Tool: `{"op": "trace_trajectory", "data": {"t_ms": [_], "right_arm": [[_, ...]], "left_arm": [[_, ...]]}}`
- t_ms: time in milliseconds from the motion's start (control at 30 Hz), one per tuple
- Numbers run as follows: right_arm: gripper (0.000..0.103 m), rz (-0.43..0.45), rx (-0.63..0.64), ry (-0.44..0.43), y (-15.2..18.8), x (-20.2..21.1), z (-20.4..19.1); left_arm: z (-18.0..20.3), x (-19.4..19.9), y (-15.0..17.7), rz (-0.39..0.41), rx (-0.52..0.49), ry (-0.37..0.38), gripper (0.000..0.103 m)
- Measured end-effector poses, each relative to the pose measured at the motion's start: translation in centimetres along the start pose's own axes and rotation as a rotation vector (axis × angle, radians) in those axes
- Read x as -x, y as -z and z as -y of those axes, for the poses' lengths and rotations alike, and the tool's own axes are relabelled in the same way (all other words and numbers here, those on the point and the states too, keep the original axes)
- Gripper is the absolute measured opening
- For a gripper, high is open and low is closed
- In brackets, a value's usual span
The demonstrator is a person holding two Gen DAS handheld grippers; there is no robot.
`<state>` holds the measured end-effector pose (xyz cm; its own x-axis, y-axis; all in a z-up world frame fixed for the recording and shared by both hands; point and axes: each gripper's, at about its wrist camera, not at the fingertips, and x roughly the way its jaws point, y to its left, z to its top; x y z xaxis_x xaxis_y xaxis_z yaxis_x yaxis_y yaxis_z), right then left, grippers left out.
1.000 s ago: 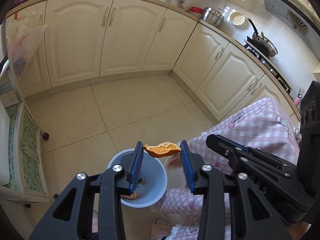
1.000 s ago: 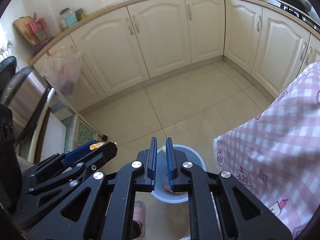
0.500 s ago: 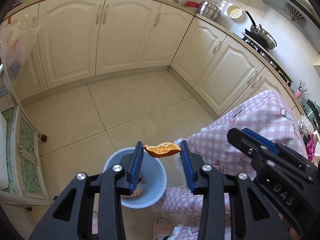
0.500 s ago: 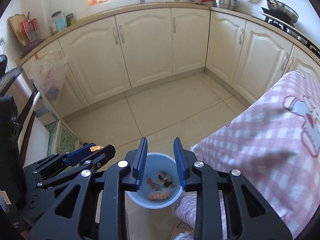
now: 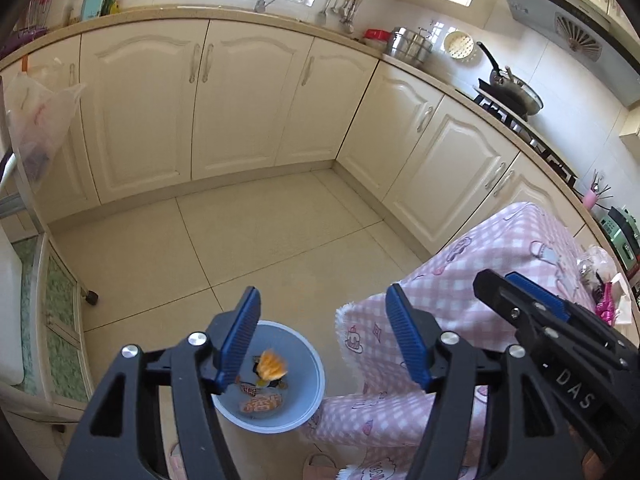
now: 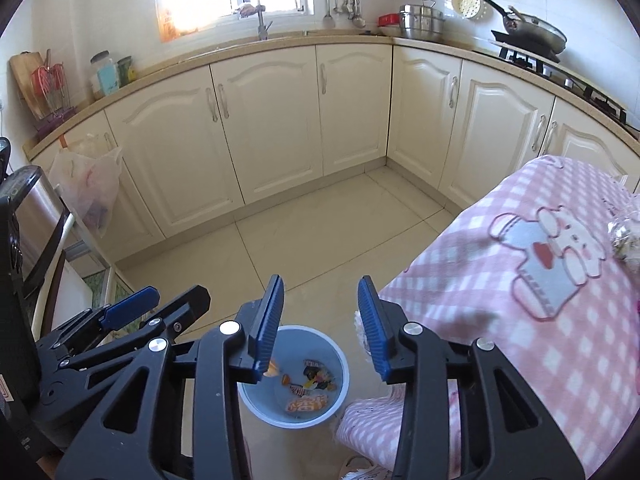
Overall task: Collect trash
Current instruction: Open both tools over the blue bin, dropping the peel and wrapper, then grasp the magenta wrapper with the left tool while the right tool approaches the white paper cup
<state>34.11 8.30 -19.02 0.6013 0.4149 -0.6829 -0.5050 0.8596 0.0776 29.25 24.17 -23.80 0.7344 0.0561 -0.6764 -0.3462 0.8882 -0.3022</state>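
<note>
A light blue trash bin (image 5: 308, 364) stands on the tiled floor beside the table; it also shows in the right wrist view (image 6: 336, 352). An orange peel (image 5: 272, 365) is inside the bin's mouth, blurred, above several wrappers (image 6: 307, 403). My left gripper (image 5: 320, 336) is open and empty, held above the bin. My right gripper (image 6: 320, 320) is open and empty, also above the bin, just right of the left one.
A table with a pink checked cloth (image 6: 560, 280) fills the right side, with small items (image 5: 600, 280) at its far end. Cream cabinets (image 6: 272, 128) line the walls. A trolley (image 5: 24, 320) and a hanging plastic bag (image 5: 36, 120) are on the left.
My left gripper opened and let go of the orange peel, which dropped into the bin. My right gripper opened wider and rose.
</note>
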Motion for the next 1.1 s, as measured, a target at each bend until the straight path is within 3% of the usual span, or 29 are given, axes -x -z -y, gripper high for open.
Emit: {"op": "trace_trajectory", "data": {"t_ms": [267,600,867,1100], "right_arm": [[0.038,0.053,-0.018,0.021,0.0,4.2,1.9],[0.046,0.153,-0.112,0.141,1.3,12.5,9.8],[0.053,0.191,-0.216,0.296,4.0,17.9,19.1],[0.057,0.185,-0.324,0.357,5.9,19.4,25.7]], "left_arm": [[2.8,3.4,-0.3,0.038,-0.041,0.037,0.064],[12.8,7.2,0.7,0.062,-0.172,0.175,0.066],[23.4,6.6,3.2,-0.002,-0.302,0.295,0.068],[29.8,3.8,4.9,-0.092,-0.344,0.364,0.068]]}}
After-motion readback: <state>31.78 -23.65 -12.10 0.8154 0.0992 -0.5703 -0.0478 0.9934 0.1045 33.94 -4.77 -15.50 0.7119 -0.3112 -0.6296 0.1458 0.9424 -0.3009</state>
